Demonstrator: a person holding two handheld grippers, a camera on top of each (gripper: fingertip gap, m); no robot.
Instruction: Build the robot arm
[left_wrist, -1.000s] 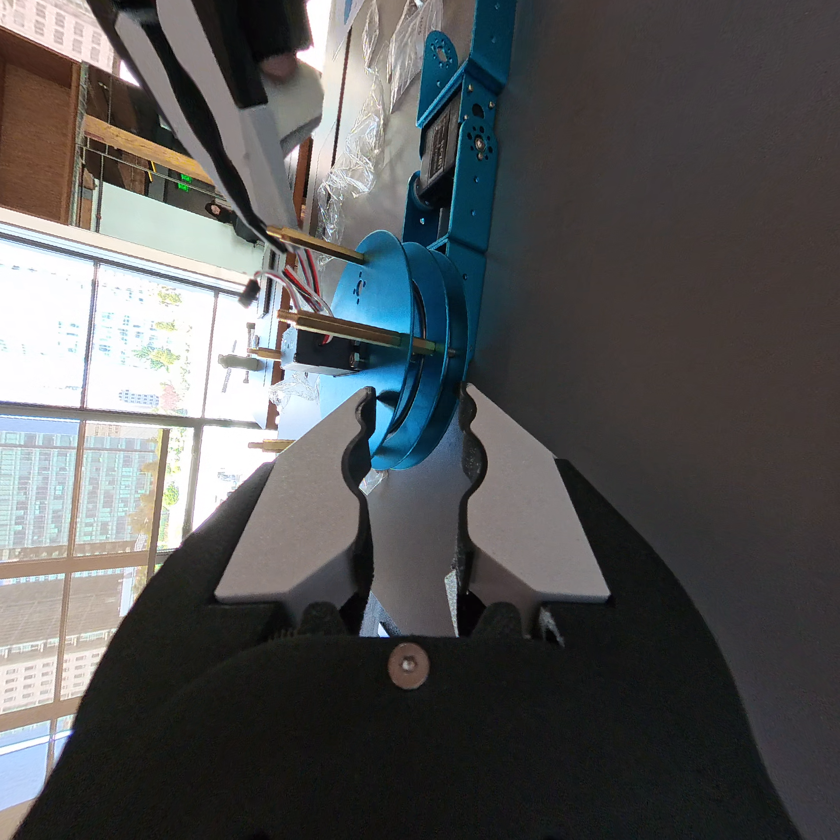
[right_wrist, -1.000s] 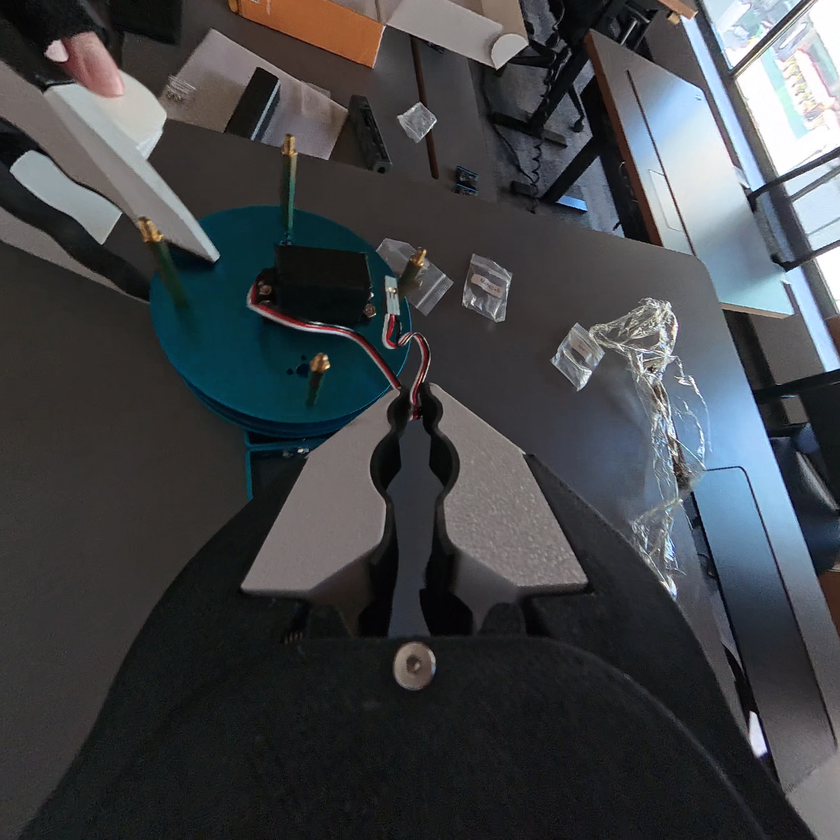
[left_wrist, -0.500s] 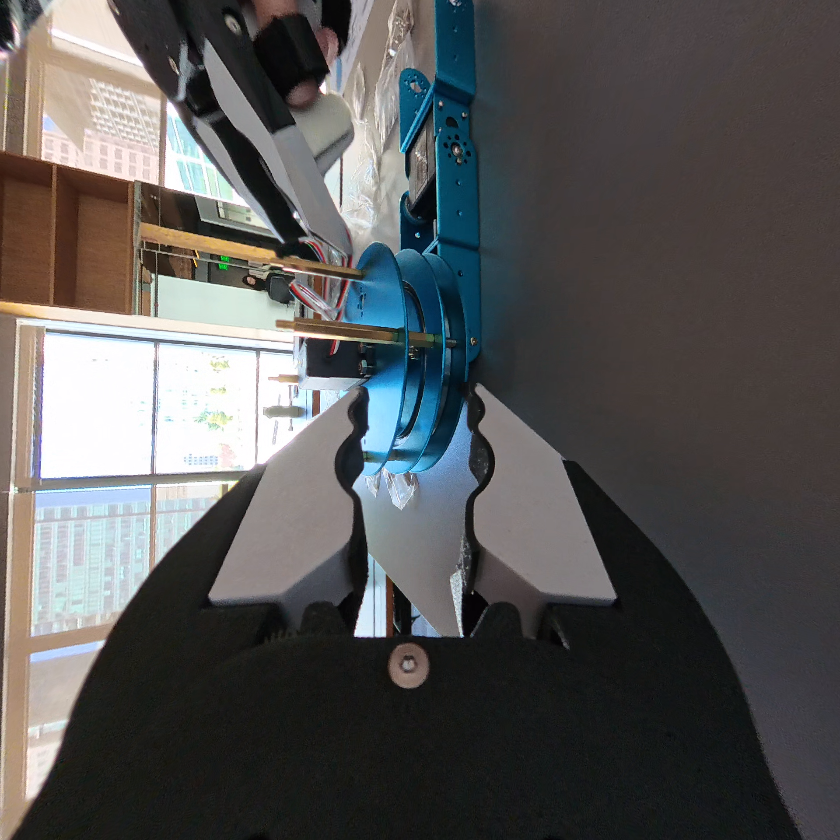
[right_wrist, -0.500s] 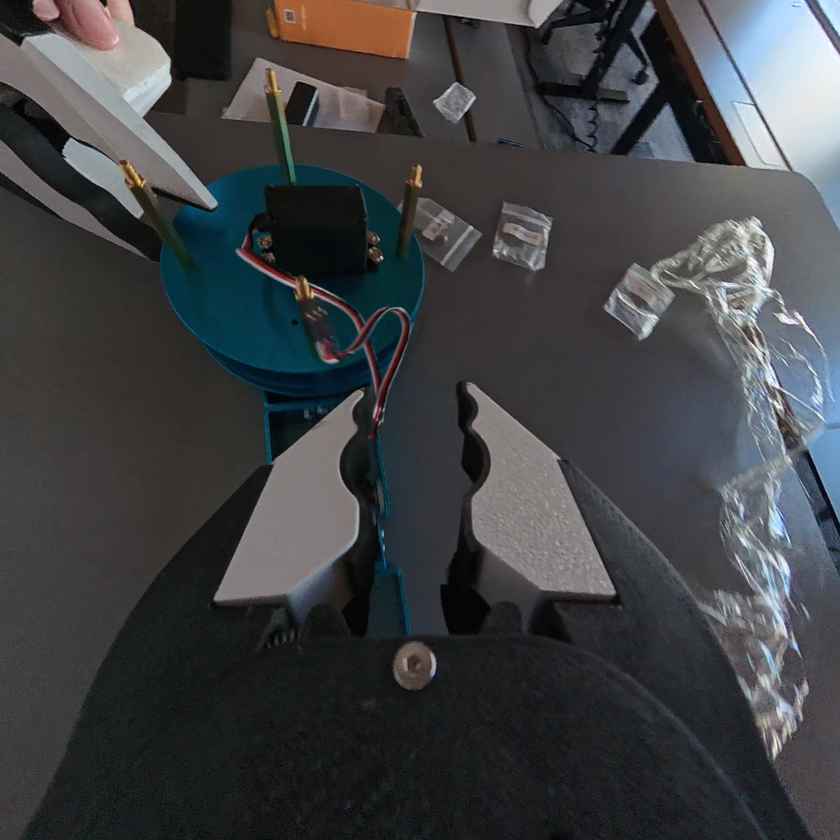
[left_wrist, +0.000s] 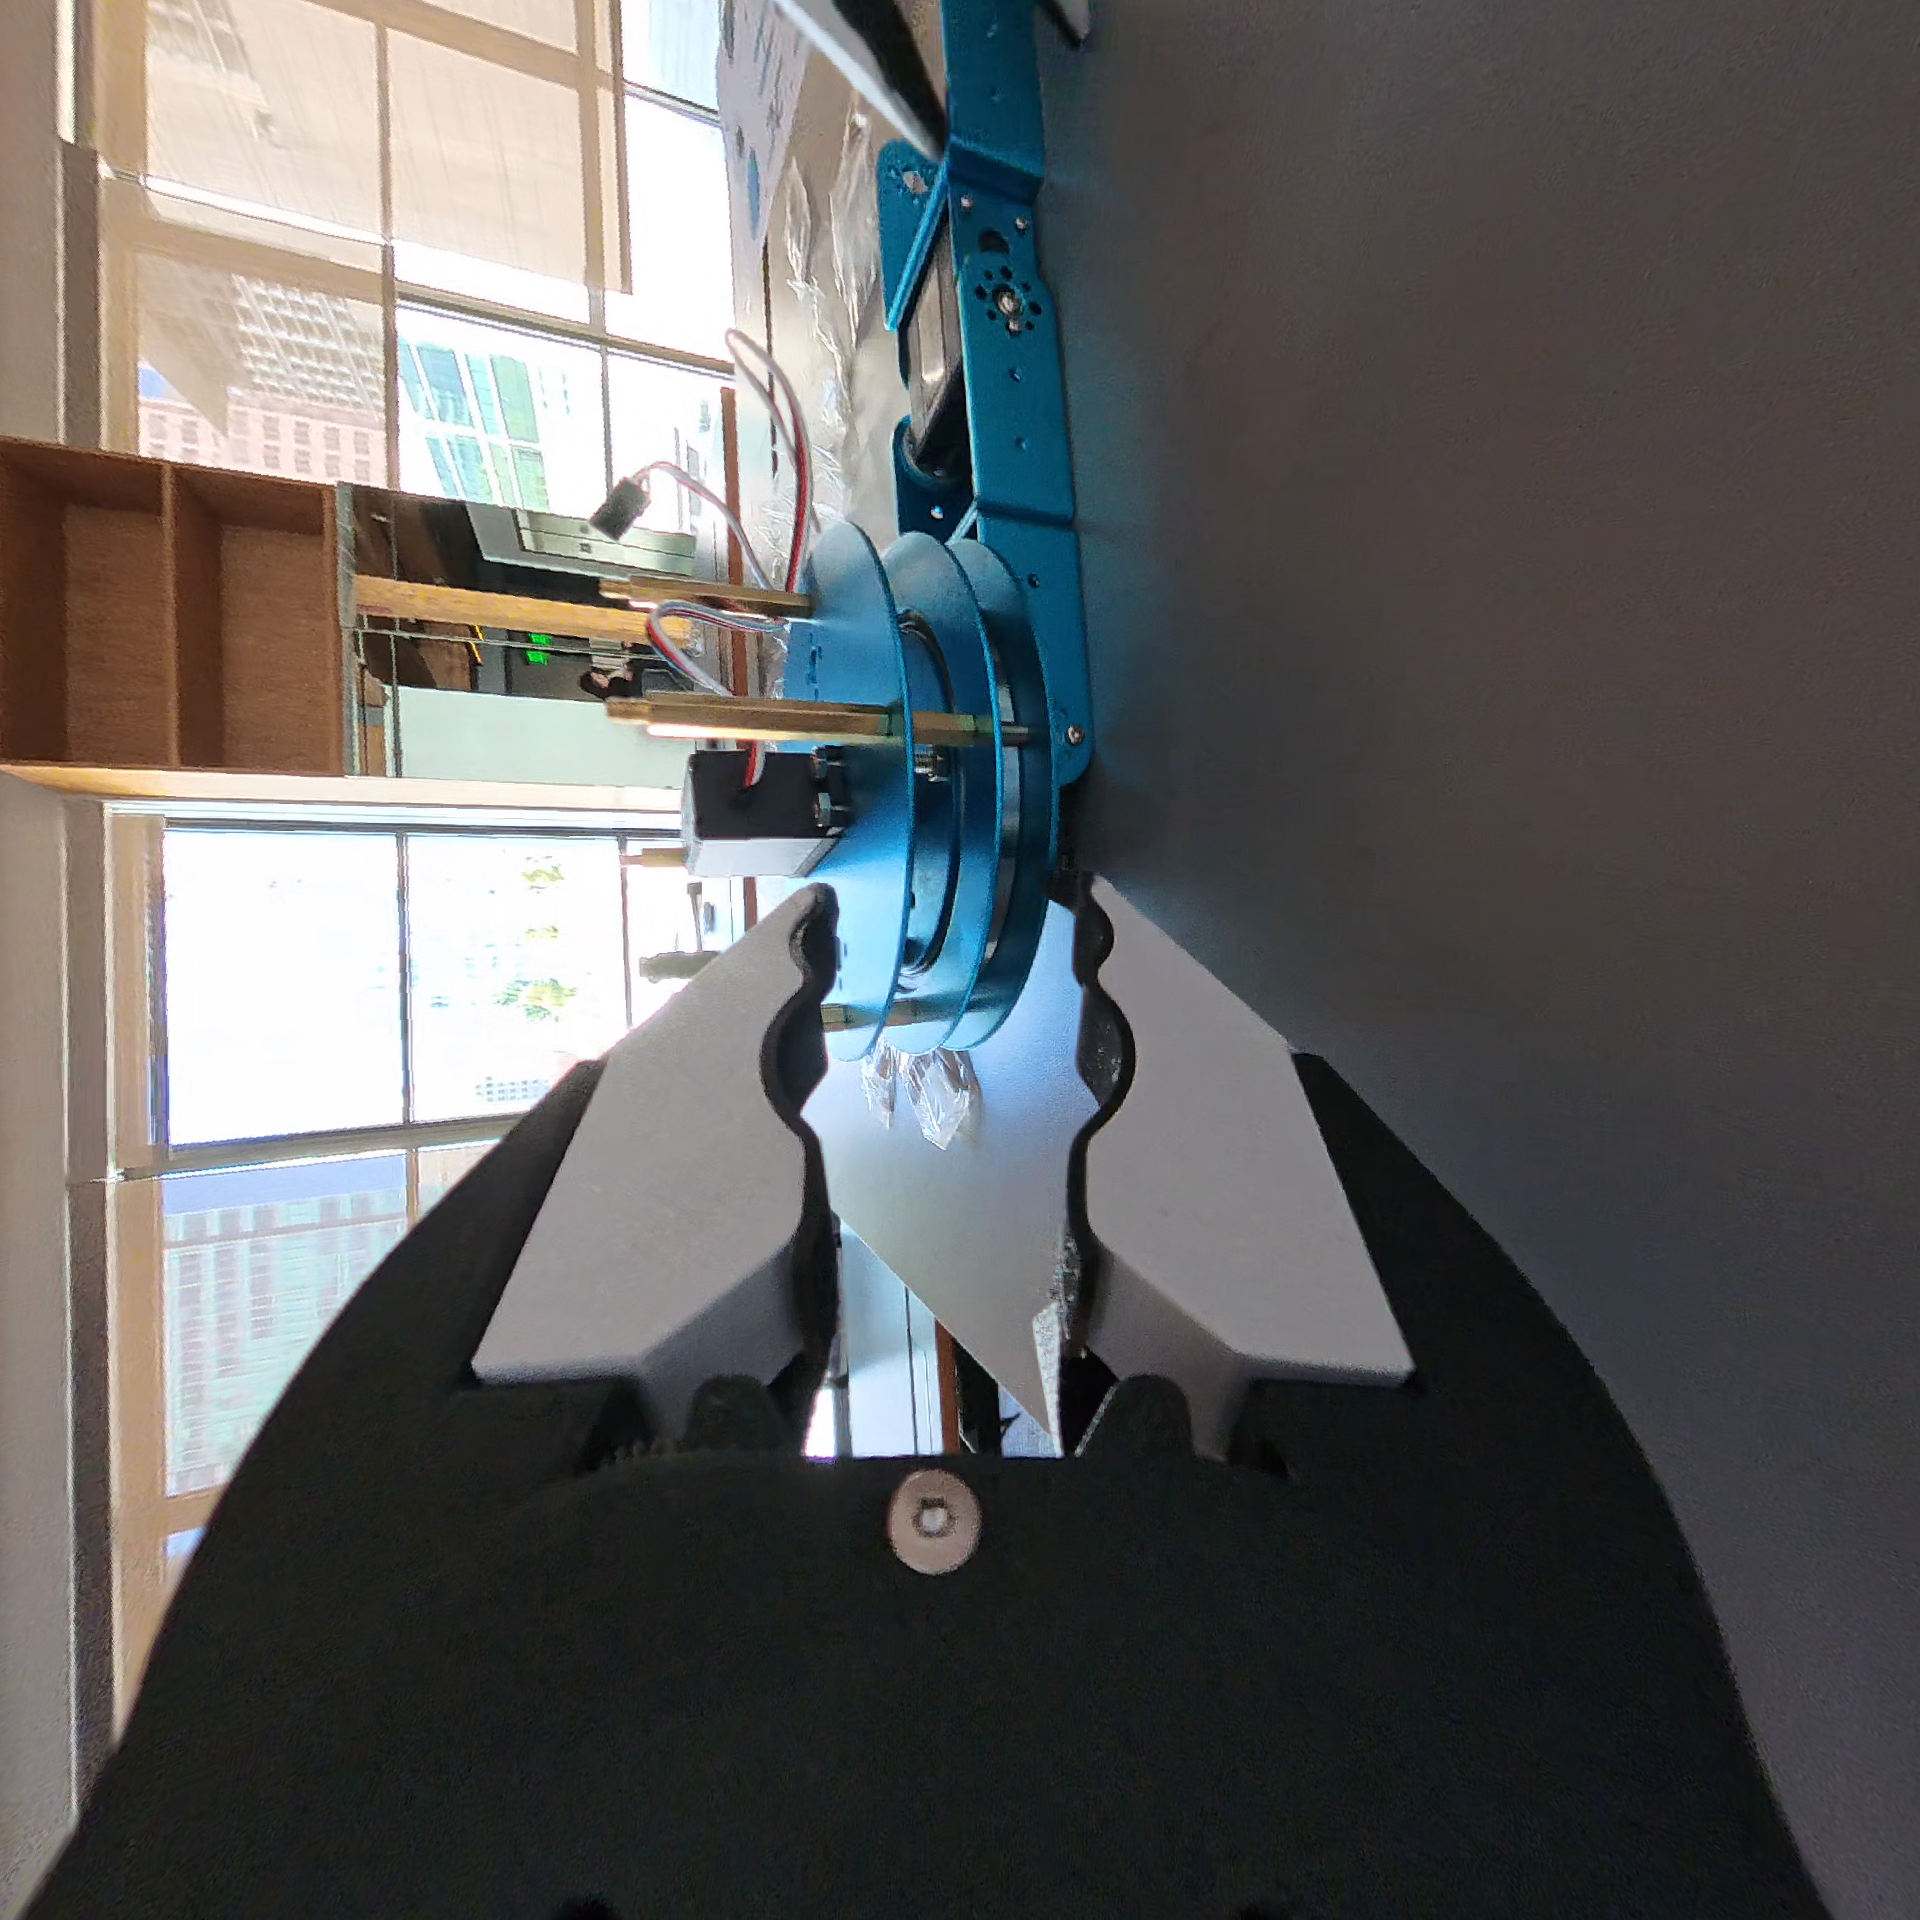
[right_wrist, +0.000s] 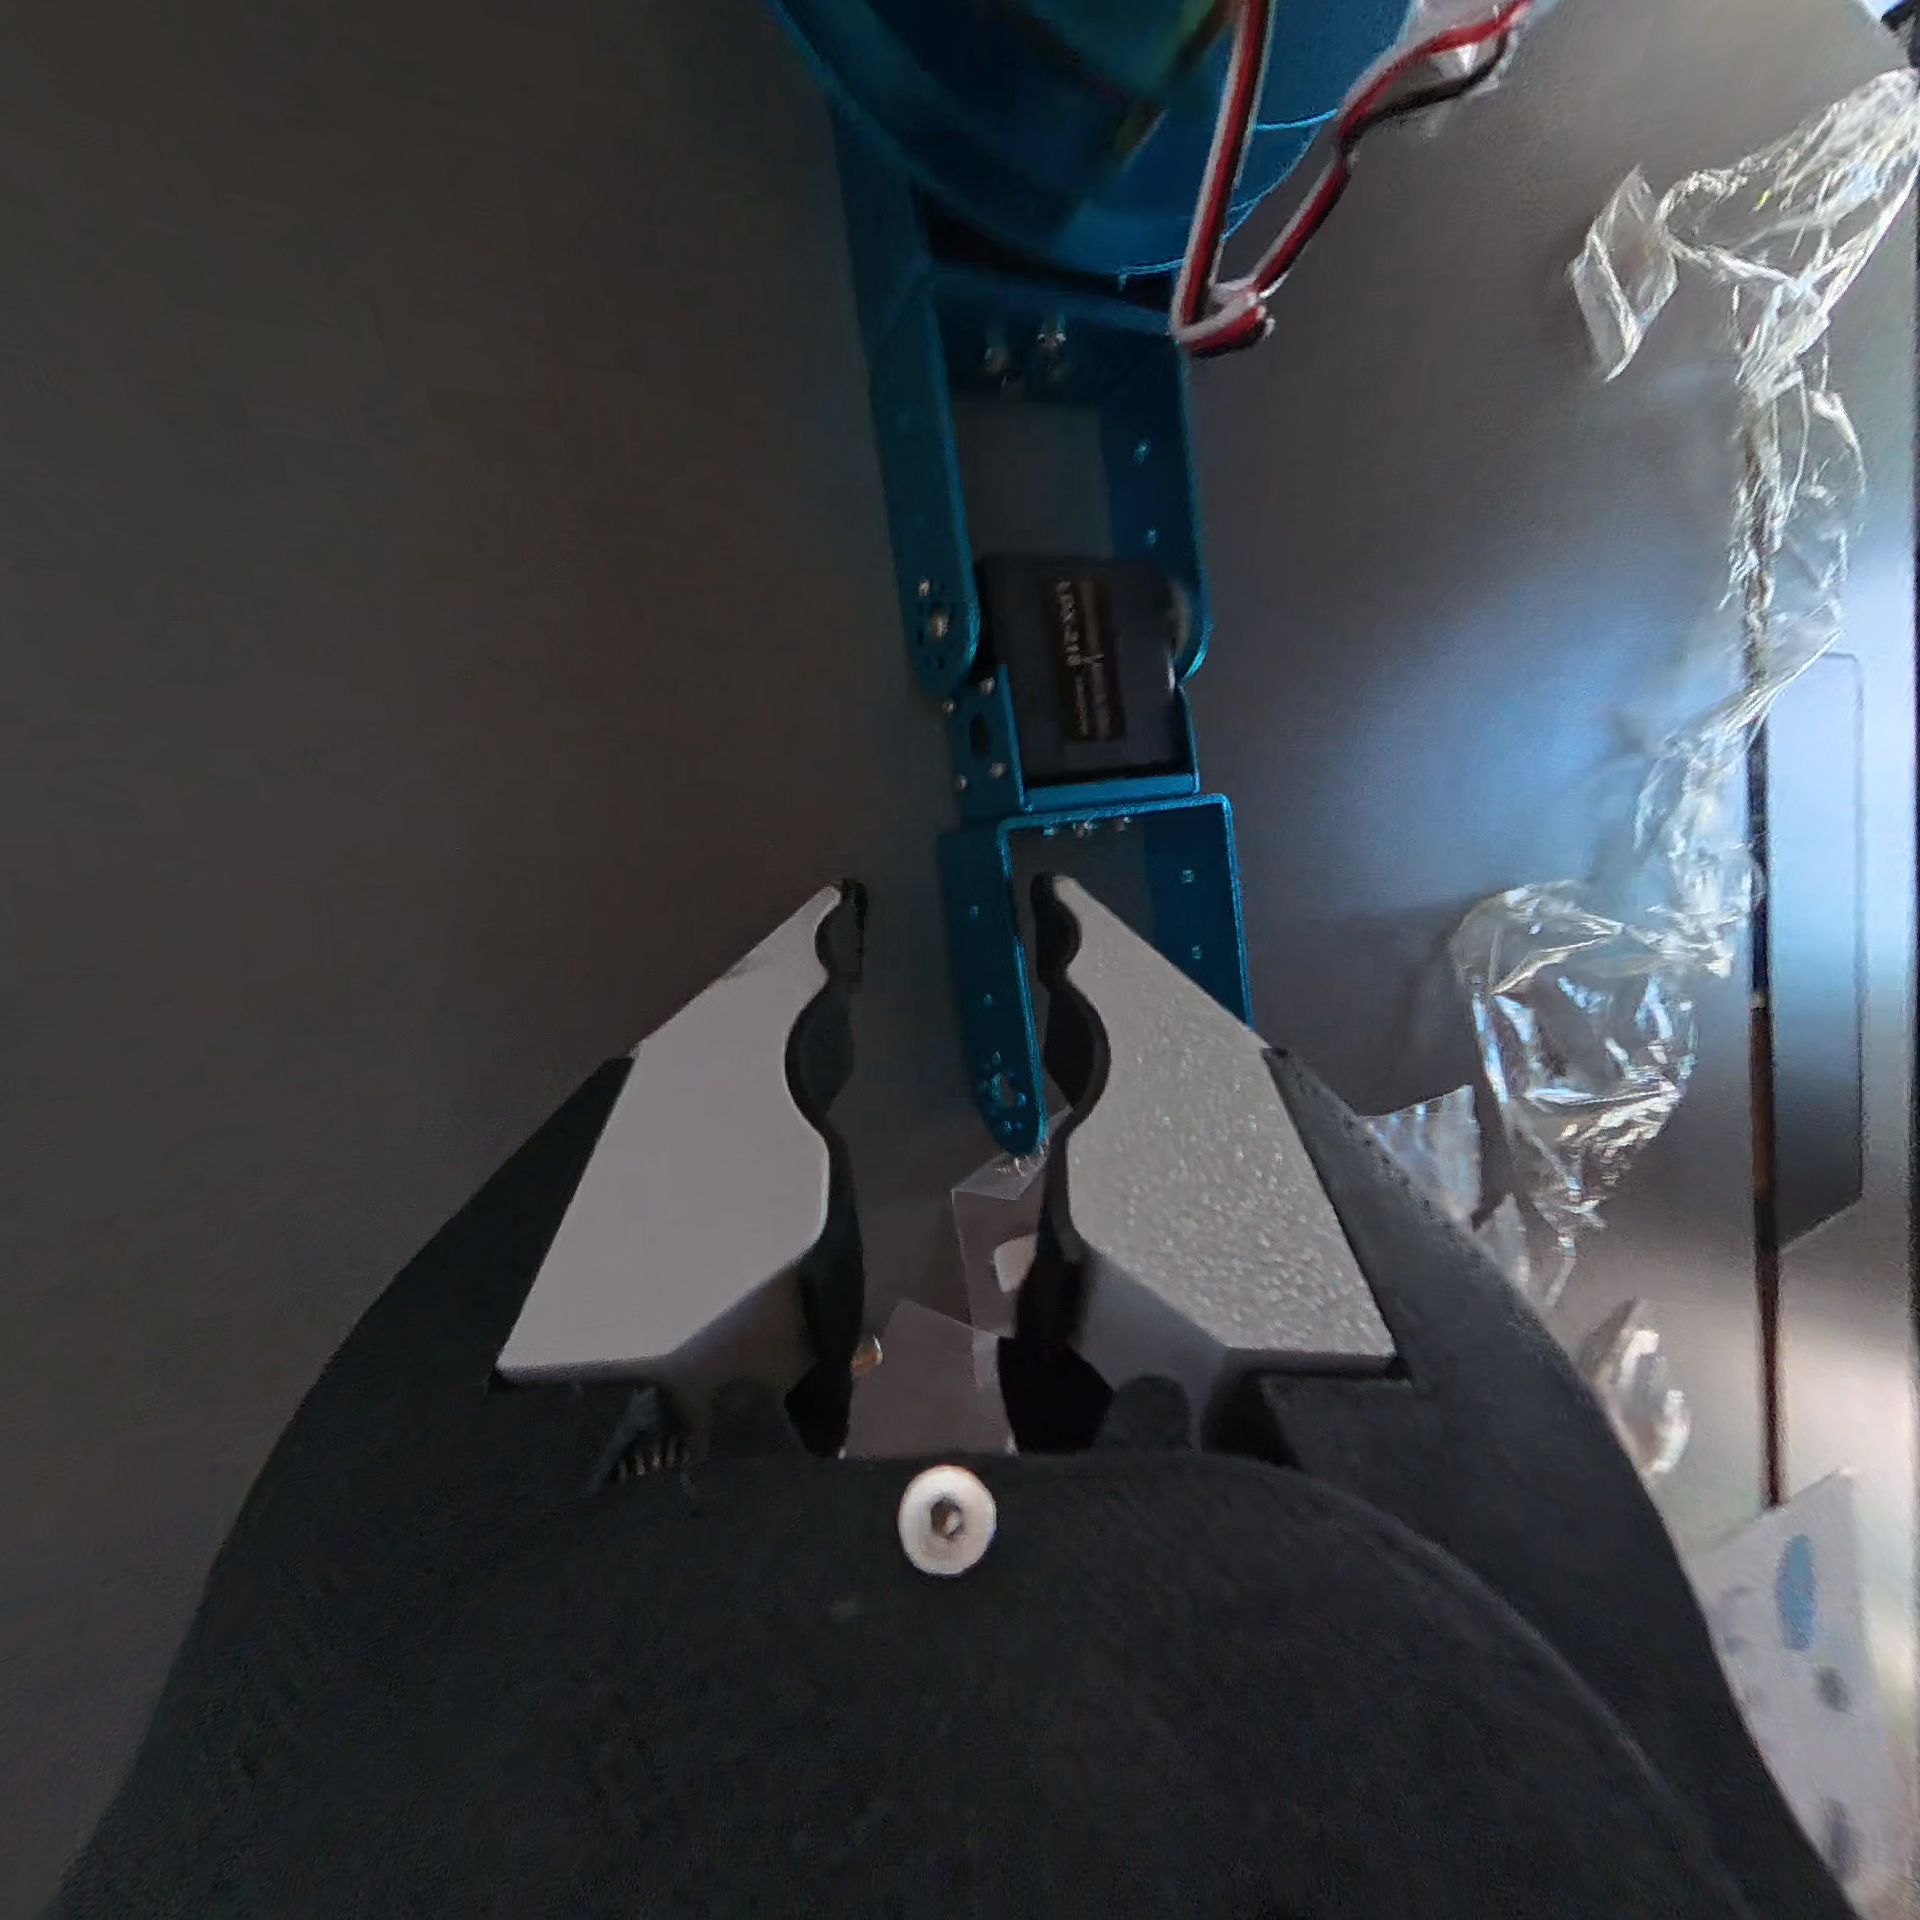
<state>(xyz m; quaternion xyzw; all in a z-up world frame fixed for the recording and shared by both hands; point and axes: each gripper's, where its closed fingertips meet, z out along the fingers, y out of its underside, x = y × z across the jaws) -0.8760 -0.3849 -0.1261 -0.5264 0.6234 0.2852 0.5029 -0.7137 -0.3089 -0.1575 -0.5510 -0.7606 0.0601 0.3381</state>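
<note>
We saw the left gripper (left_wrist: 956, 914) spread around the blue disc base (left_wrist: 935, 790) on the dark table (left_wrist: 1507, 727); the right gripper (right_wrist: 951, 899) stood open, straddling the blue bracket arm (right_wrist: 992, 997).

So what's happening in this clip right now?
A person works two handheld grippers around a blue metal servo-arm kit lying on a dark table. The left gripper, jaws open, straddles the edge of the round blue base. The right gripper, also open, has one side plate of the end bracket between its jaws.
</note>
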